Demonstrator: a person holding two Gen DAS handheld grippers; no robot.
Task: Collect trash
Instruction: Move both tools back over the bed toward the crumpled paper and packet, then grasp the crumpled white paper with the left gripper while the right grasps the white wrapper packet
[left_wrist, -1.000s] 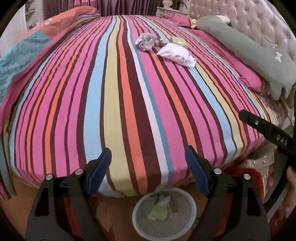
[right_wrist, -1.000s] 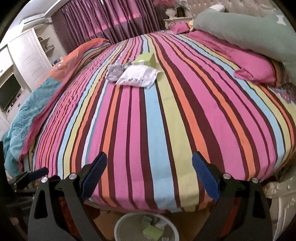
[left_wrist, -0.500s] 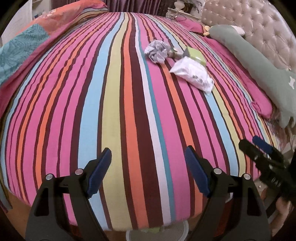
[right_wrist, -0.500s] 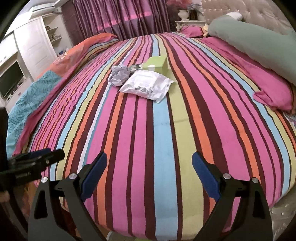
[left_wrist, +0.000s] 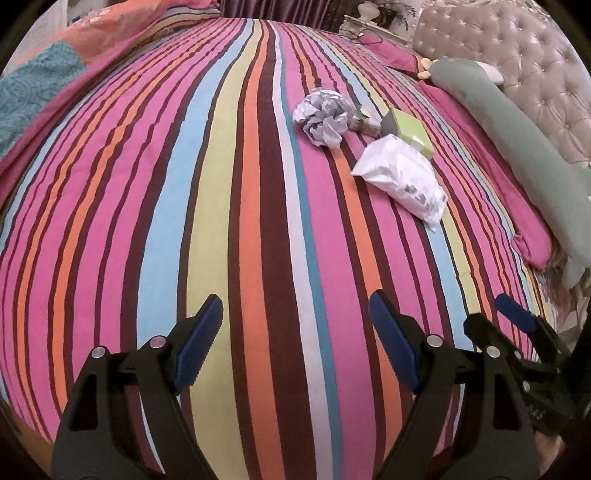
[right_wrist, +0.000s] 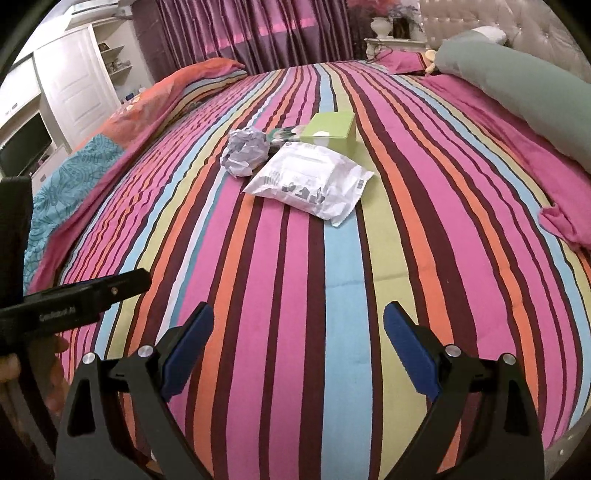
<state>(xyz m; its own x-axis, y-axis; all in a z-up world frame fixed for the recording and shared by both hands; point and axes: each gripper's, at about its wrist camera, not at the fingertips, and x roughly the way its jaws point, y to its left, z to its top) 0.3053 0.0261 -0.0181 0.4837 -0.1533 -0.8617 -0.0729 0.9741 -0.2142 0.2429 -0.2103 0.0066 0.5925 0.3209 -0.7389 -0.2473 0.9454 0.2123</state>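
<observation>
Trash lies together in the middle of the striped bed (left_wrist: 258, 229) (right_wrist: 332, 277): a crumpled paper ball (left_wrist: 325, 118) (right_wrist: 245, 149), a white plastic mailer bag (left_wrist: 404, 181) (right_wrist: 310, 179), a green box (left_wrist: 410, 131) (right_wrist: 330, 127) and a small wrapper (left_wrist: 364, 120) (right_wrist: 284, 133) between ball and box. My left gripper (left_wrist: 295, 325) hovers open over the near stripes, well short of the trash, nothing between its fingers. My right gripper (right_wrist: 299, 332) is open too and empty, also short of the pile. It shows at the right edge of the left wrist view (left_wrist: 495, 314).
A long grey-green bolster pillow (left_wrist: 524, 147) (right_wrist: 517, 85) and a pink pillow (left_wrist: 491, 177) lie along the tufted headboard (left_wrist: 517, 44). A folded orange and teal quilt (right_wrist: 122, 125) lines the bed's far left side. White cabinets (right_wrist: 74, 74) and purple curtains (right_wrist: 258, 33) stand beyond.
Both grippers have moved forward over the bed toward the trash. The white bin on the floor at the bed's edge has dropped out of both views. Both stay open.
</observation>
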